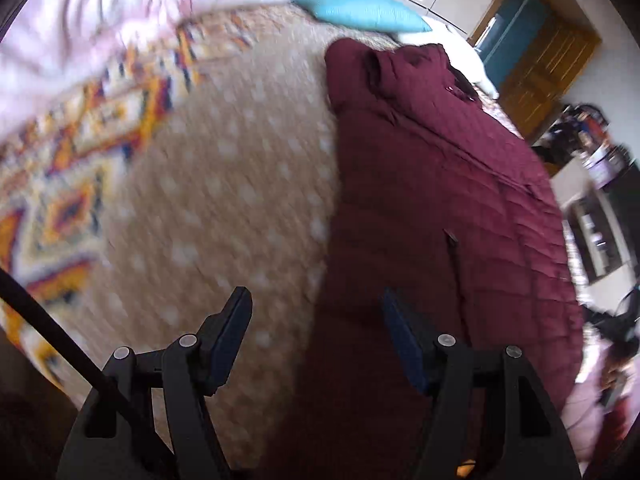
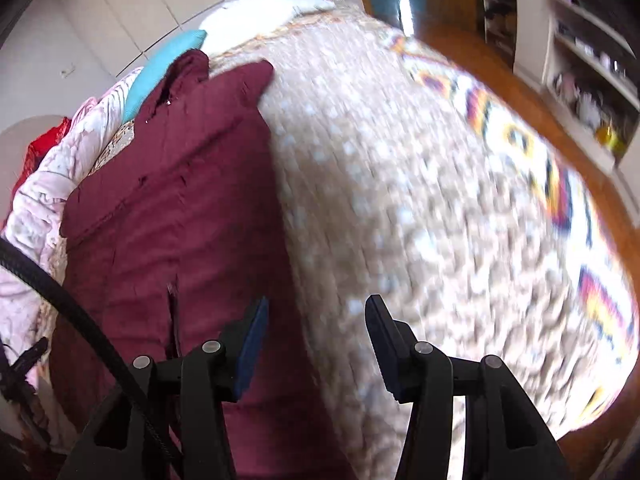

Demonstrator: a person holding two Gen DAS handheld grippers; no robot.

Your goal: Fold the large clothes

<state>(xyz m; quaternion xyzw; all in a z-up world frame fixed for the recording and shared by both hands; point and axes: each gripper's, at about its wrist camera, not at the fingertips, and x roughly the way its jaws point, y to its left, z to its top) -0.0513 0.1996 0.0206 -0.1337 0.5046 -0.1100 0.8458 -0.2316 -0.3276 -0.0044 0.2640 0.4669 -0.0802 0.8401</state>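
Spread over the bed, a beige patterned blanket point(image 1: 224, 184) carries the maroon coat point(image 1: 440, 208) laid flat lengthwise for folding — left tongs point(image 1: 316, 340) released above its near edge, right tongs point(image 2: 316, 344) likewise released, gripping nothing.

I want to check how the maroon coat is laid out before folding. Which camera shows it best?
The left wrist view: the maroon quilted coat lies there nearly full length on the bedspread, collar to lower part, fairly sharp. The right wrist view shows the same coat more foreshortened along the left side.
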